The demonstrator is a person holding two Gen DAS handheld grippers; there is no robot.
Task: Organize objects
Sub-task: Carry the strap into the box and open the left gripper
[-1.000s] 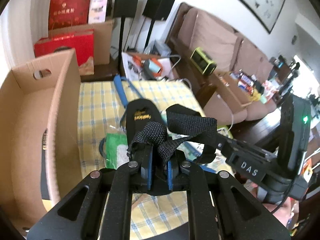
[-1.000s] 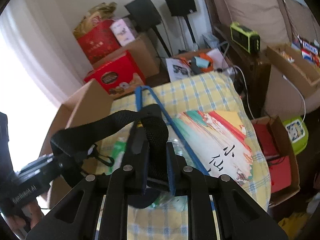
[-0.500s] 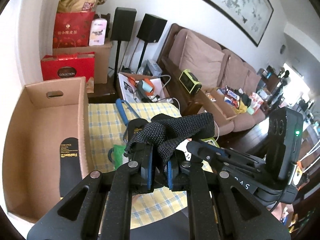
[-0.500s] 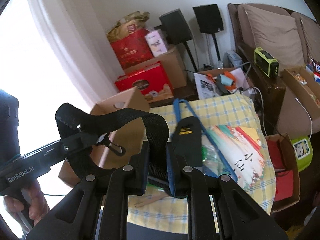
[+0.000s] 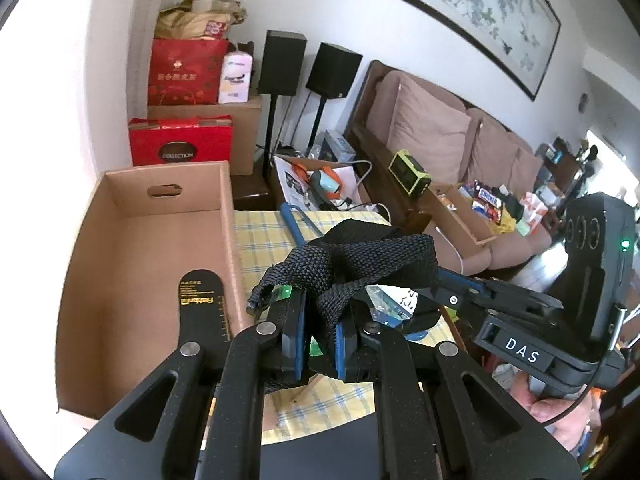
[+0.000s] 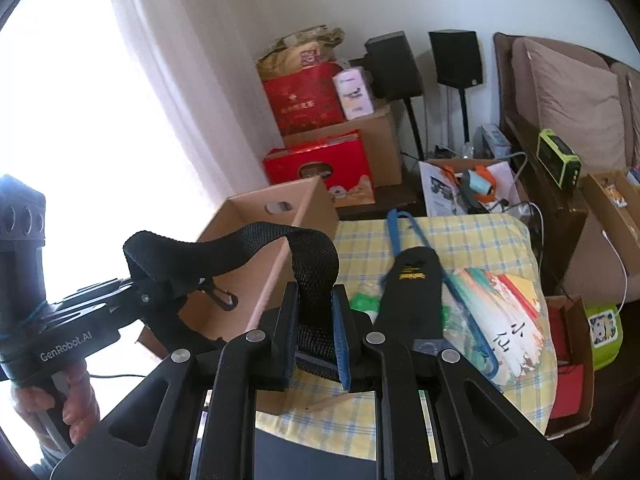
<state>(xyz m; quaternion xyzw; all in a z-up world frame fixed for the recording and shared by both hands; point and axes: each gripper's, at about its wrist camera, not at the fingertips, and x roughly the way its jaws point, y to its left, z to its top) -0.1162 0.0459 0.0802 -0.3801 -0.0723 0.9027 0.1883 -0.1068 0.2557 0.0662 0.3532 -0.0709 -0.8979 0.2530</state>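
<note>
I have the black strap [image 5: 360, 256] pinched at both ends: my left gripper [image 5: 320, 344] is clamped on one bunched end at centre frame, my right gripper [image 6: 314, 340] clamped on the other. The strap hangs between them above the checkered table [image 6: 472, 232]. The open cardboard box [image 5: 132, 248] sits at left, holding a black insole [image 5: 202, 304]; a second insole [image 6: 412, 292] lies on the table.

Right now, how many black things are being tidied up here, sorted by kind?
Insoles: 2, the first insole in the cardboard box, the second insole on the table
Strap: 1
Total: 3
</note>
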